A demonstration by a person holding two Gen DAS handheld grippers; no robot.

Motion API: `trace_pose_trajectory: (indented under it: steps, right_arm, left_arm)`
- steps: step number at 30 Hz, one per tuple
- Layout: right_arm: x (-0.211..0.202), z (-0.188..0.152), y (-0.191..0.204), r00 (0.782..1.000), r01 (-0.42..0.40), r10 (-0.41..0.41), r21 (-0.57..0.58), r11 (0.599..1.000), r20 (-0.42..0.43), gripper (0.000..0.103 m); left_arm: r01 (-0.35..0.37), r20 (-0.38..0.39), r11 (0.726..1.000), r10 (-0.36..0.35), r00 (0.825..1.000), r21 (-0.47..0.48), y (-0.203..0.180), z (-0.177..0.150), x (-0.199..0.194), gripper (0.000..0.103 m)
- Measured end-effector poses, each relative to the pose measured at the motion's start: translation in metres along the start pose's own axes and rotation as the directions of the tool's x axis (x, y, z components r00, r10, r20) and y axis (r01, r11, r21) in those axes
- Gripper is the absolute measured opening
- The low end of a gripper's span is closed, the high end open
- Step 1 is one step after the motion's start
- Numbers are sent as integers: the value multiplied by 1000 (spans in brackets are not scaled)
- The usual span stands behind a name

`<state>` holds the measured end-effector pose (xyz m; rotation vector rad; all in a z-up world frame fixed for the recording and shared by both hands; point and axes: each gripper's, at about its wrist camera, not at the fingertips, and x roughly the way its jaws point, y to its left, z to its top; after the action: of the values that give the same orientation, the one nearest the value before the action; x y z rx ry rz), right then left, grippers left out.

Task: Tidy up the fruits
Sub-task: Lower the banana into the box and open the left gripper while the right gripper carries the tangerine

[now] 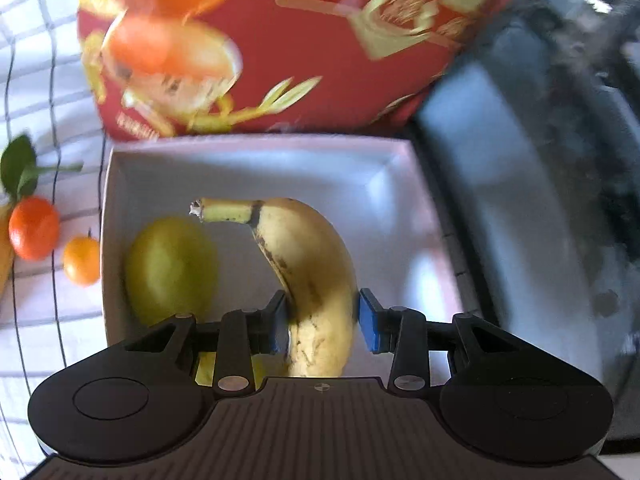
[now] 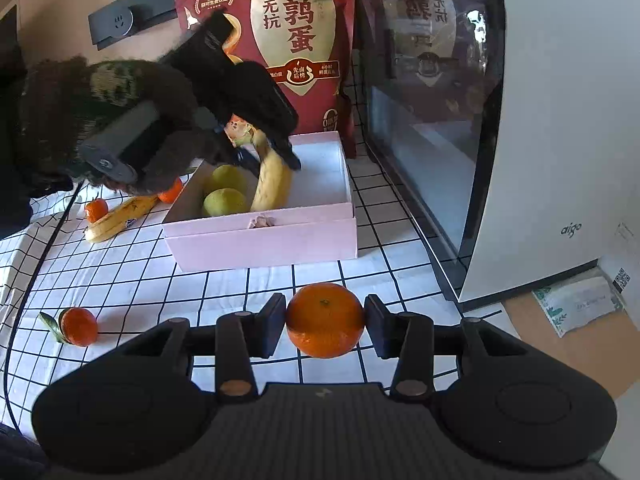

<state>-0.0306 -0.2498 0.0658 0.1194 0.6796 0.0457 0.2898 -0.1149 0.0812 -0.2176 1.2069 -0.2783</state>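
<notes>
My left gripper (image 1: 323, 320) is shut on a spotted yellow banana (image 1: 308, 264), holding it over the inside of the pink box (image 1: 256, 152). A green fruit (image 1: 170, 270) lies in the box at its left. The right wrist view shows that same gripper (image 2: 276, 152) in a gloved hand, with the banana (image 2: 272, 184) hanging into the pink box (image 2: 264, 240) beside two green fruits (image 2: 224, 202). My right gripper (image 2: 325, 322) is shut on an orange mandarin (image 2: 325, 320) above the checked cloth, in front of the box.
A red snack bag (image 2: 304, 40) stands behind the box. A glass-fronted white appliance (image 2: 540, 120) fills the right. On the cloth lie another banana (image 2: 116, 218), a leafy mandarin (image 2: 78, 326) and small mandarins (image 1: 34, 228) left of the box. A black cable (image 2: 36, 264) runs along the left.
</notes>
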Motion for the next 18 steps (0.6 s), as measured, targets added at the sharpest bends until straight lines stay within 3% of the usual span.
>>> trace_pose_trajectory:
  steps: [2, 7, 9, 13, 18]
  right_arm:
    - [2, 0, 1, 1000, -4, 4, -7, 1000, -1, 43]
    - [9, 1, 0, 1000, -14, 13, -17, 1000, -15, 43]
    - [13, 1, 0, 1000, -12, 11, -21, 1000, -25, 43]
    - [14, 0, -1, 999, -8, 7, -28, 1000, -31, 43]
    - [16, 7, -2, 1000, -19, 18, -50, 999, -14, 43]
  left_arm:
    - [-9, -3, 998, 8, 1000, -67, 7, -1, 6, 42]
    - [-79, -3, 996, 79, 997, -30, 0, -5, 20, 42]
    - [-63, -16, 998, 63, 998, -8, -2, -2, 28, 42]
    - [-12, -34, 999, 10, 999, -53, 12, 4, 23, 41]
    - [57, 112, 998, -60, 992, 30, 21, 0, -33, 41]
